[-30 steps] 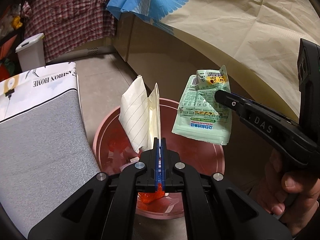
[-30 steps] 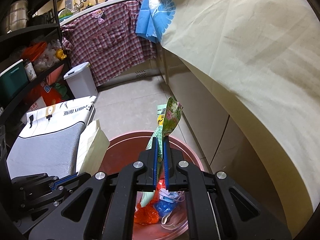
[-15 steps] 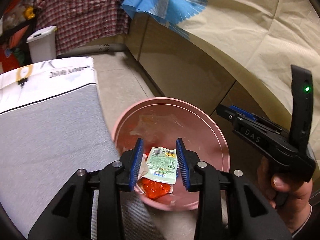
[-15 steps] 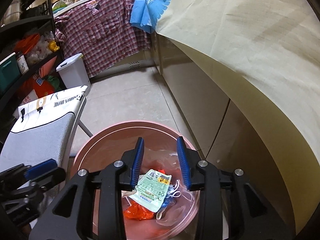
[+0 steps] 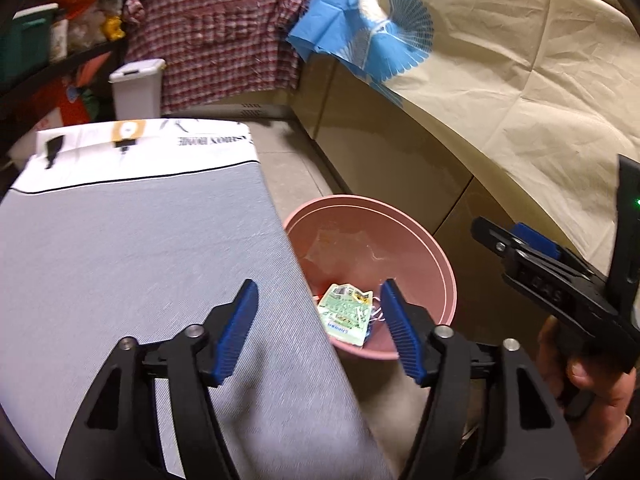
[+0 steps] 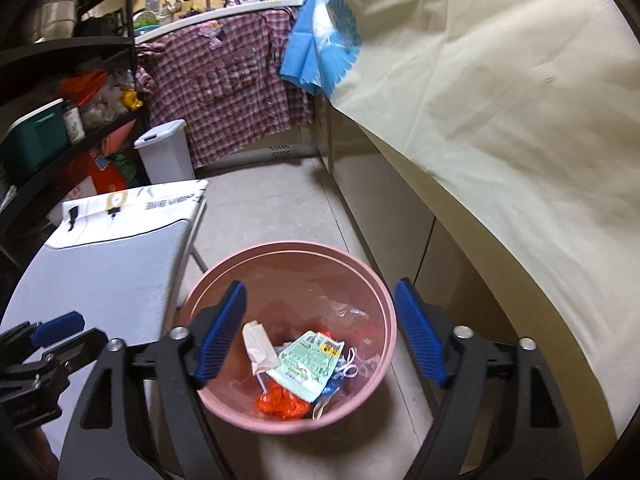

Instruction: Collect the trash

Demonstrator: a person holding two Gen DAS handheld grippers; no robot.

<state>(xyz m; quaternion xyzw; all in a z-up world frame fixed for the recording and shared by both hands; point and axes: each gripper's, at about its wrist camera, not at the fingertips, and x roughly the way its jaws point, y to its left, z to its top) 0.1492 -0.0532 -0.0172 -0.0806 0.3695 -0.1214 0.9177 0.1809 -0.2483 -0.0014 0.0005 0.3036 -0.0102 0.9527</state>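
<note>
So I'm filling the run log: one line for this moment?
left gripper: open, empty, jaws just opening | right gripper: open, empty, jaws just opening | green packet, white paper wrapper: in pink bin

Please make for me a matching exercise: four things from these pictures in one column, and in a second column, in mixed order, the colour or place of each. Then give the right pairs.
Things:
1. basin
2. green packet
3. lidded bin
4. checked shirt

Colour or place:
A. white, standing on the floor below the hanging cloth
B. red and white, hanging over the counter edge
C. pink, on the floor beside the grey board
D. lying on top of the other trash inside the basin

Right pairs: 1-C, 2-D, 3-A, 4-B
</note>
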